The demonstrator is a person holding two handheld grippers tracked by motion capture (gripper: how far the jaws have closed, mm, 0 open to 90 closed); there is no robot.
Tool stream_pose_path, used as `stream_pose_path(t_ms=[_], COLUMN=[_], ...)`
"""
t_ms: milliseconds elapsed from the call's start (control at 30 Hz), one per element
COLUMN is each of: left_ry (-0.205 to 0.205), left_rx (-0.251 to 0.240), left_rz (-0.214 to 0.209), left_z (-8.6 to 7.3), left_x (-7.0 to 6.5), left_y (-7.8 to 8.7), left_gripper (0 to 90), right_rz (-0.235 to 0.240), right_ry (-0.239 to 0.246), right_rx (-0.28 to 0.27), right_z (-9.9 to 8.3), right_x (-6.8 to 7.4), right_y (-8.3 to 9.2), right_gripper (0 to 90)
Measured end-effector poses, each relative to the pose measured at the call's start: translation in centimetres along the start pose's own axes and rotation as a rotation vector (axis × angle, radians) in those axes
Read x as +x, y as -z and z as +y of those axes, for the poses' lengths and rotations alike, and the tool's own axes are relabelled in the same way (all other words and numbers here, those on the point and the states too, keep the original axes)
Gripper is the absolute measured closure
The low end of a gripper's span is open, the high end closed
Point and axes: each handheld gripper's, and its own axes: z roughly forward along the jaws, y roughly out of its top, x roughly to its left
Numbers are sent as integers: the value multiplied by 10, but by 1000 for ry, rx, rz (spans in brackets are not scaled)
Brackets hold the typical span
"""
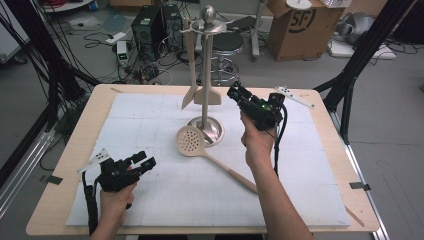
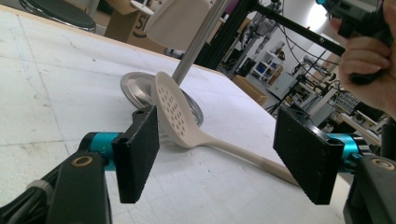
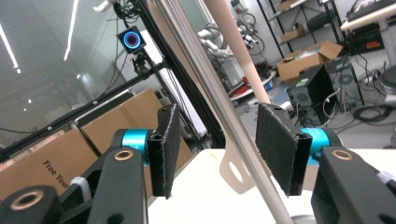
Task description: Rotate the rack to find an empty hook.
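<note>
A metal utensil stand [image 1: 205, 131] with a round base and tall pole stands mid-table. Two wooden spatulas [image 1: 191, 95] hang from its top. A wooden slotted spoon [image 1: 190, 139] lies on the white mat [image 1: 150, 200], its head leaning on the base and its handle running toward the near right. My left gripper [image 1: 145, 161] hovers open at the near left, aimed at the slotted spoon [image 2: 173, 114], which lies well beyond its jaws. My right gripper [image 1: 236, 92] is raised beside the stand, open, with the pole [image 3: 210, 93] and a hanging spatula handle [image 3: 233, 46] seen past its jaws.
Black frame legs [image 1: 360, 55] flank the table. On the floor behind stand a cardboard box [image 1: 300, 25], a stool [image 1: 225, 50] and a computer tower [image 1: 150, 25] among cables. The person's right hand [image 2: 364, 56] shows at the upper right of the left gripper view.
</note>
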Motion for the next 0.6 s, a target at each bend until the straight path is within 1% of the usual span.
stream_pose_path(t_ms=[133, 233, 367, 600], left_ry=[-2, 2, 3, 4], left_rx=[1, -5, -10, -10], left_rz=[1, -1, -2, -5], left_z=[0, 0, 2, 2], left_x=[0, 1, 2, 2], left_y=[-1, 0, 2, 1], left_gripper=[319, 319, 319, 320], right_rz=[-17, -25, -32, -43], right_ry=[-20, -38, -30, -34], right_rx=[17, 19, 22, 45], right_z=[-12, -17, -20, -29], right_x=[-9, -14, -16, -18], right_y=[3, 5, 4, 2], right_gripper=[499, 500, 502, 502])
